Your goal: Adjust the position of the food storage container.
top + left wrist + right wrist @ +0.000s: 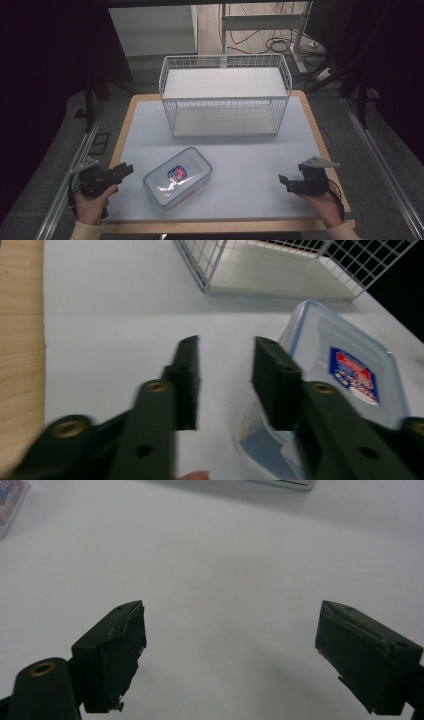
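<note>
A clear plastic food box with a blue-rimmed lid and a red-and-blue label (177,177) lies on the white table top, left of centre near the front. My left gripper (126,170) sits just left of it, jaws open with a narrow gap and nothing between them. In the left gripper view the box (345,355) lies just to the right of the gripper (225,380), close to the right jaw. My right gripper (283,181) rests near the front right, jaws wide open over bare table (230,630), far from the box.
A white wire basket (225,95) stands at the back centre of the table, its open top up; its corner (280,265) lies ahead of the left gripper. The table's wooden edge (127,115) frames the white mat. Cables lie on the floor behind.
</note>
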Demonstrator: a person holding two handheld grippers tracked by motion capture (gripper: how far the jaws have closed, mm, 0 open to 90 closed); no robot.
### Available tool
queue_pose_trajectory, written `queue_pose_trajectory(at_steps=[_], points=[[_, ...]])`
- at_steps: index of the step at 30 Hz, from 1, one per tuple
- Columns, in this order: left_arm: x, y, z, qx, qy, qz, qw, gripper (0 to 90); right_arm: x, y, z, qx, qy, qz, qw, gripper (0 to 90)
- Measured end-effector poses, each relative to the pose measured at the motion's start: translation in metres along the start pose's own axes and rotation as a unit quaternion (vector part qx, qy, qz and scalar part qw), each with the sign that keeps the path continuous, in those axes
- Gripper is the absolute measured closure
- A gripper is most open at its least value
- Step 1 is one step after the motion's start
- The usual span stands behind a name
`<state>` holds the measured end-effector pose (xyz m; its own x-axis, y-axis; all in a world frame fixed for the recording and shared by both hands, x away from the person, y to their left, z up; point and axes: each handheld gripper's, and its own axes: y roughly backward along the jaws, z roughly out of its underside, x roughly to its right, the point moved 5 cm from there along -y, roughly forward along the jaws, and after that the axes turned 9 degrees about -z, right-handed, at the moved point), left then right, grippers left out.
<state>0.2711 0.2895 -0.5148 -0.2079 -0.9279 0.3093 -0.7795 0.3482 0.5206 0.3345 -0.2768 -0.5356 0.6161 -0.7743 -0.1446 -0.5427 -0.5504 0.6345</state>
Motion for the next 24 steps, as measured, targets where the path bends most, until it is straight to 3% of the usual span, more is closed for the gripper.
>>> queue_pose_trajectory(at_steps=[3, 6, 7, 8, 11, 13, 14, 16, 17, 19, 20, 23, 24], points=[[0.009, 0.005, -0.004, -0.002, -0.014, 0.026, 0.9996, 83.5, 0.001, 0.000, 0.000, 0.001, -0.003, 0.001, 1.0000, 13.4], [0.028, 0.004, -0.004, -0.012, -0.039, 0.050, 0.9979, 88.5, 0.001, -0.001, 0.000, 0.000, -0.004, 0.000, 1.0000, 13.4], [0.028, 0.004, -0.004, -0.012, -0.039, 0.050, 0.9979, 89.2, 0.001, -0.001, 0.000, 0.000, -0.004, 0.000, 1.0000, 13.4], [0.042, 0.003, -0.003, -0.021, -0.055, 0.066, 0.9961, 89.9, 0.001, -0.001, 0.001, -0.001, -0.004, 0.000, 1.0000, 13.5], [0.061, 0.002, -0.001, -0.030, -0.076, 0.085, 0.9930, 90.0, 0.000, -0.001, 0.001, -0.001, -0.004, -0.001, 1.0000, 13.6], [0.066, 0.001, -0.001, -0.033, -0.082, 0.091, 0.9919, 90.0, 0.000, -0.001, 0.001, -0.001, -0.004, -0.001, 1.0000, 13.6], [0.077, 0.001, 0.002, -0.040, -0.094, 0.101, 0.9896, 90.0, 0.001, -0.001, 0.001, -0.001, -0.004, -0.001, 1.0000, 13.6], [0.087, 0.000, 0.004, -0.048, -0.108, 0.111, 0.9868, 90.0, 0.001, -0.001, 0.001, -0.001, -0.005, -0.001, 1.0000, 13.7], [0.087, 0.000, 0.004, -0.048, -0.108, 0.111, 0.9868, 90.0, 0.001, -0.001, 0.001, -0.001, -0.005, -0.001, 1.0000, 13.7], [0.101, -0.003, 0.010, -0.061, -0.123, 0.123, 0.9829, 90.0, 0.001, -0.001, 0.001, -0.002, -0.005, -0.001, 1.0000, 13.7], [0.101, -0.003, 0.010, -0.061, -0.123, 0.123, 0.9829, 90.0, 0.001, -0.002, 0.001, -0.002, -0.005, -0.001, 1.0000, 13.7], [0.117, -0.006, 0.020, -0.083, -0.142, 0.139, 0.9766, 90.0, 0.001, -0.002, 0.001, -0.001, -0.007, -0.001, 1.0000, 13.7], [0.117, -0.006, 0.020, -0.083, -0.142, 0.139, 0.9766, 90.0, 0.001, -0.001, 0.001, -0.001, -0.007, -0.001, 1.0000, 13.7]])
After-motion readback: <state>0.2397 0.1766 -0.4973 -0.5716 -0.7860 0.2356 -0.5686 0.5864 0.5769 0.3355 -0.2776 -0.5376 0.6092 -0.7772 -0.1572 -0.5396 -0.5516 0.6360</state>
